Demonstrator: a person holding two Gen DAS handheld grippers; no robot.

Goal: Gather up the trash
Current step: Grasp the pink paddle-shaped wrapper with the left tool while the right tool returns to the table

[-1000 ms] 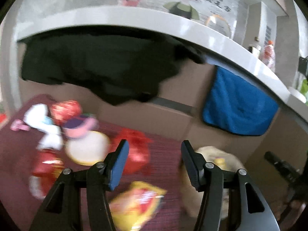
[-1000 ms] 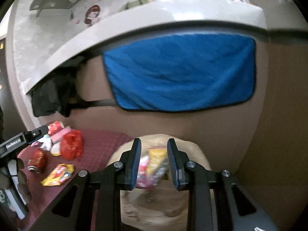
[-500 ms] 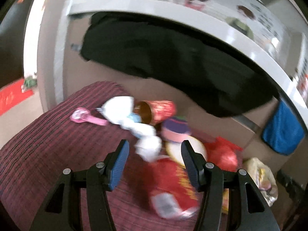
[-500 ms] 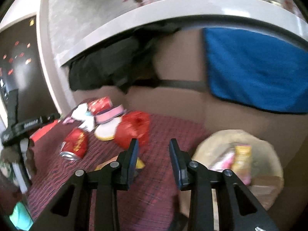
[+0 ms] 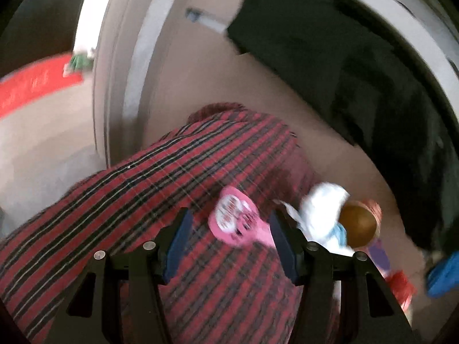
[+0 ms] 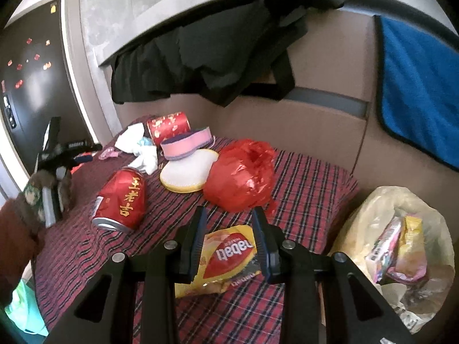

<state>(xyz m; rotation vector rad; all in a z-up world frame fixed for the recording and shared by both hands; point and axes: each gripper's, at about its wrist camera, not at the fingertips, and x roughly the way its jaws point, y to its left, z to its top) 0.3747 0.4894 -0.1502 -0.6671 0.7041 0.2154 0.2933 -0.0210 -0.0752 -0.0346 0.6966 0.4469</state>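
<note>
My left gripper (image 5: 229, 218) is open, low over the red plaid cloth (image 5: 137, 200). A pink wrapper (image 5: 238, 220) lies between and just ahead of its fingertips, untouched as far as I can see. Right of it lie a white tissue (image 5: 321, 209) and a tipped red cup (image 5: 358, 223). My right gripper (image 6: 229, 210) is open above a yellow snack packet (image 6: 229, 255), which lies on the cloth under its jaws. Beyond it sit a red plastic bag (image 6: 241, 177) and a red can (image 6: 123, 200). The trash bag (image 6: 373, 209), at the right, holds wrappers.
A white round pad (image 6: 189, 175), a pink and purple box (image 6: 186, 143) and a red cup (image 6: 169, 127) lie further back. Black cloth (image 6: 215, 51) and a blue towel (image 6: 416, 86) hang from the ledge behind. A gloved hand (image 6: 37, 195) is at the table's left edge.
The left gripper swung left across the table, from near the trash bag to the pink wrapper. The right gripper dropped its wrappers into the bag and moved left over the yellow packet.
</note>
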